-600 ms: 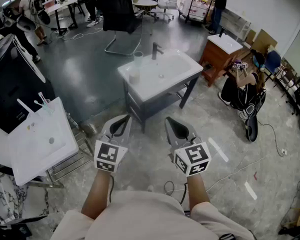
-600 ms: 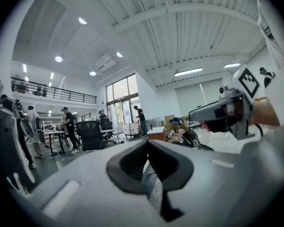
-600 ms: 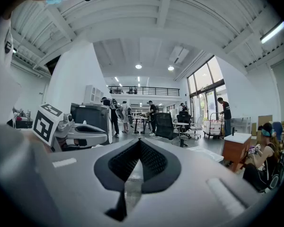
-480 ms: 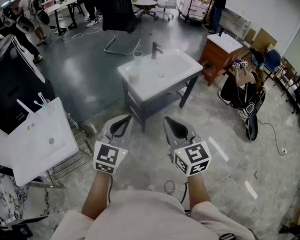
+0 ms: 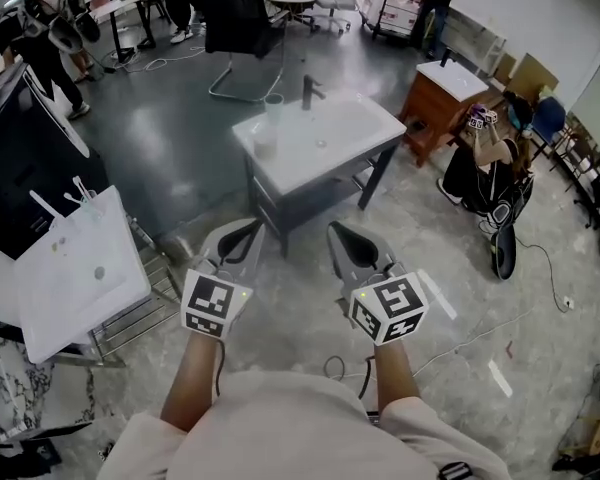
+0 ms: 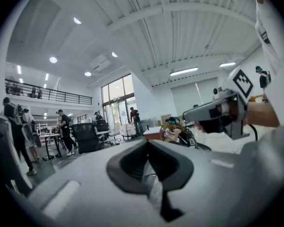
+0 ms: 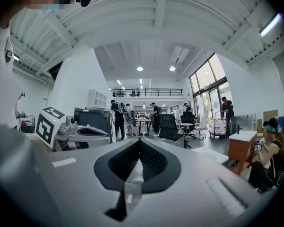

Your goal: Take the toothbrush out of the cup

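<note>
A: Change since earlier?
B: Little. Left gripper (image 5: 242, 243) and right gripper (image 5: 345, 240) stay closed, empty, side by side.
A: Cup?
B: Cup (image 5: 273, 110) on sink tabletop (image 5: 340, 133) ahead, well apart; toothbrush too small to tell; chair (image 5: 235, 13) behind.

A large open workshop hall: sink stand (image 5: 352, 128), office chair (image 5: 235, 13), cart (image 5: 388, 13), beamed ceiling (image 7: 156, 18).

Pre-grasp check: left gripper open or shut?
Shut: the left gripper has its fingers pressed together in its own view, nothing between them.
</note>
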A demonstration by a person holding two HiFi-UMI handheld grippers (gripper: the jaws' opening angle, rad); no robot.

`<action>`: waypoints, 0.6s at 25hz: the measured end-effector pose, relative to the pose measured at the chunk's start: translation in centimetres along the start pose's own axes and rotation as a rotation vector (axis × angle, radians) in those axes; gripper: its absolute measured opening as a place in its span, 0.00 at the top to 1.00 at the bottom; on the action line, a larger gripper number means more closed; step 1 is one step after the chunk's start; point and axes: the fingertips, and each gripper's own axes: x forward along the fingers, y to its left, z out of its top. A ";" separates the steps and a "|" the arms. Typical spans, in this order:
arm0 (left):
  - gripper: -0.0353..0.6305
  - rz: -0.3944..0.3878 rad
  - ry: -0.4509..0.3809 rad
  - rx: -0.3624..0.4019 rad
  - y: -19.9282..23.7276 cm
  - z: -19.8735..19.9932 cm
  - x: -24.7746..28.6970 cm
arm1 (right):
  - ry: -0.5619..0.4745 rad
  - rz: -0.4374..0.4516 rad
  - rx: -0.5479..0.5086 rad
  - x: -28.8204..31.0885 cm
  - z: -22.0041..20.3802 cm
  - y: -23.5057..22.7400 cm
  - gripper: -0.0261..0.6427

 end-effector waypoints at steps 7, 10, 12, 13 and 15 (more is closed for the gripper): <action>0.95 0.011 -0.014 0.049 -2.9 0.6 1.9 | 0.018 0.074 -0.002 -1.3 -1.0 -1.9 0.95; 0.95 0.044 -0.001 0.041 -3.2 0.0 2.5 | 0.018 0.099 0.035 -1.2 -1.5 -2.9 0.95; 0.95 0.046 0.013 0.027 -3.2 -0.5 3.1 | 0.023 0.102 0.039 -1.0 -1.7 -3.5 0.95; 0.95 0.042 0.017 0.024 -3.3 -0.6 3.4 | 0.026 0.102 0.035 -0.9 -1.8 -3.8 0.95; 0.95 0.032 0.017 0.019 -3.2 -0.7 4.2 | 0.028 0.103 0.027 -0.5 -1.9 -4.4 0.95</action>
